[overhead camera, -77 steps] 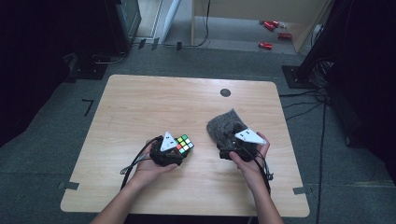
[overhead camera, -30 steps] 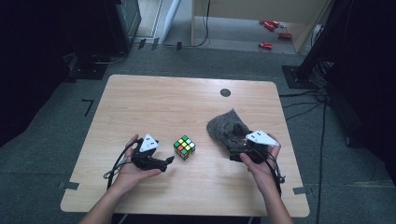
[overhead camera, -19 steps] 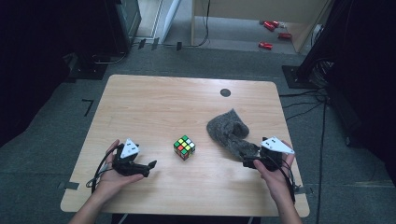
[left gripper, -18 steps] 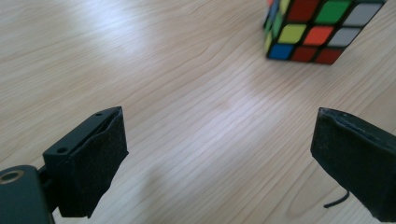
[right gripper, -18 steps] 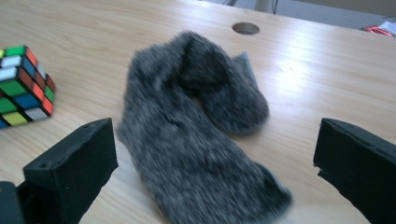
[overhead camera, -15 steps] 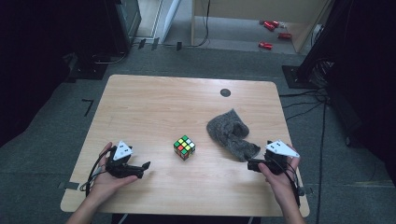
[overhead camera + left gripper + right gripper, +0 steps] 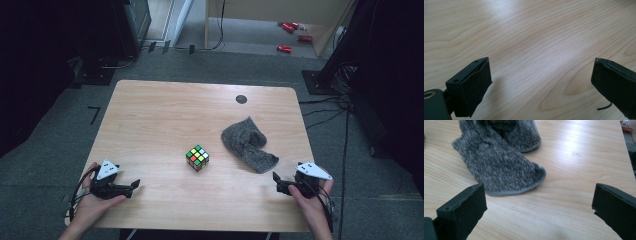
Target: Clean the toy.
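text: none legible | labels: none | brands: none | numbers: none | signs: none

Left gripper [image 7: 134, 186]: black body, grey 3-cornered plate on top, thin black cable looping off its rear by the hand. Right gripper [image 7: 274, 179]: same black build, same grey plate, black cable trailing past the wrist. Each has 2 blocky black fingers [image 7: 471, 87] faced with matte, slightly fuzzy black pads; small screw holes dot the outer metal edge. A loose black thread hangs from one left pad. Forearms bare, no sleeves.
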Action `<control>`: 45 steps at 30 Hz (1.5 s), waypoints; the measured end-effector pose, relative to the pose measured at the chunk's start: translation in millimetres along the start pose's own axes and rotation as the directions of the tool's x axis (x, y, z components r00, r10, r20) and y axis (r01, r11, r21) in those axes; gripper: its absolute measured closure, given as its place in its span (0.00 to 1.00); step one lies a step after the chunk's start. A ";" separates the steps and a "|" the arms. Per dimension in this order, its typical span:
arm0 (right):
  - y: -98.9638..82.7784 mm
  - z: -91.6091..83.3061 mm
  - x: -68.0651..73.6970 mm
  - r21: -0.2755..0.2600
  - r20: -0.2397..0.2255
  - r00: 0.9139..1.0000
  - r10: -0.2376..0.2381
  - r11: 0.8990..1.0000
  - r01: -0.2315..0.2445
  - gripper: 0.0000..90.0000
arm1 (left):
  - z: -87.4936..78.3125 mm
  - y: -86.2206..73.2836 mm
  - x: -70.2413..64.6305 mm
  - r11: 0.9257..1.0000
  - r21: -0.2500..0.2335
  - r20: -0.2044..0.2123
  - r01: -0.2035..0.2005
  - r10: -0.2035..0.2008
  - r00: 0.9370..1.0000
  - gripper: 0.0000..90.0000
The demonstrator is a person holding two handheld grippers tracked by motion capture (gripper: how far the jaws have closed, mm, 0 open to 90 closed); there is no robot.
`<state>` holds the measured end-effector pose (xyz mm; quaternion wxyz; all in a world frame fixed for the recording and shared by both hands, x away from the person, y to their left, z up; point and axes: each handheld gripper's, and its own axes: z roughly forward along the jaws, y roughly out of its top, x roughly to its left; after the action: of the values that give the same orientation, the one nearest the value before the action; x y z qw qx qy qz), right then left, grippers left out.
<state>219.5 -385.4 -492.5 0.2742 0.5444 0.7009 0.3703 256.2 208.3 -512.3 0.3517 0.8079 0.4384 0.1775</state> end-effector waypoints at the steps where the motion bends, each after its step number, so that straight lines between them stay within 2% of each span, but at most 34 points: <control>1: -2.0 -0.7 -1.3 0.004 0.002 1.000 0.003 1.000 -0.003 0.00 | -2.1 -2.7 2.9 1.000 0.000 -0.003 0.010 -0.010 1.000 0.04; 3: -6.0 -2.1 -4.1 0.011 0.006 1.000 0.008 1.000 -0.008 0.00 | -6.0 -7.9 8.0 1.000 -0.002 -0.011 0.030 -0.031 0.999 0.04; 9: -19.1 -5.4 -10.8 0.044 0.019 1.000 0.023 0.999 -0.024 0.00 | -16.6 -17.9 19.1 0.998 -0.009 -0.047 0.057 -0.058 0.997 0.04; 18: -37.7 -9.7 -15.0 0.088 0.033 0.999 0.029 0.996 -0.032 0.00 | -20.4 -23.6 24.2 0.996 -0.004 -0.047 0.090 -0.090 0.995 0.04; 22: -41.9 -8.6 -13.5 0.102 0.030 0.999 0.022 0.995 -0.025 0.00 | -18.1 -23.0 21.6 0.997 0.015 -0.059 0.076 -0.075 0.995 0.04; 26: -43.7 -6.9 -12.6 0.113 0.035 0.999 0.022 0.993 -0.026 0.00 | -17.0 -22.6 20.5 0.997 0.020 -0.061 0.078 -0.076 0.995 0.04; 29: -43.9 -6.0 -11.8 0.128 0.049 0.999 0.015 0.992 -0.021 0.00 | -14.3 -21.6 15.4 0.998 0.046 -0.097 0.049 -0.044 0.994 0.04; 32: -43.5 -3.5 -11.5 0.157 0.053 0.999 0.013 0.987 -0.021 0.00 | -13.9 -21.2 14.2 0.998 0.046 -0.095 0.047 -0.043 0.995 0.04; 34: -43.2 -2.4 -13.8 0.167 0.038 0.999 0.038 0.985 -0.044 0.00 | -13.9 -21.3 14.3 0.998 0.046 -0.096 0.048 -0.043 0.994 0.04; 45: -43.5 -2.7 -13.4 0.166 0.044 0.998 0.042 0.985 -0.049 0.00 | -14.1 -21.4 15.1 0.997 0.043 -0.104 0.061 -0.057 0.993 0.05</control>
<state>196.5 -404.7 -526.8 0.2332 0.5886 0.7113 0.3052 243.7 234.6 -518.4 0.3150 0.7922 0.4836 0.1983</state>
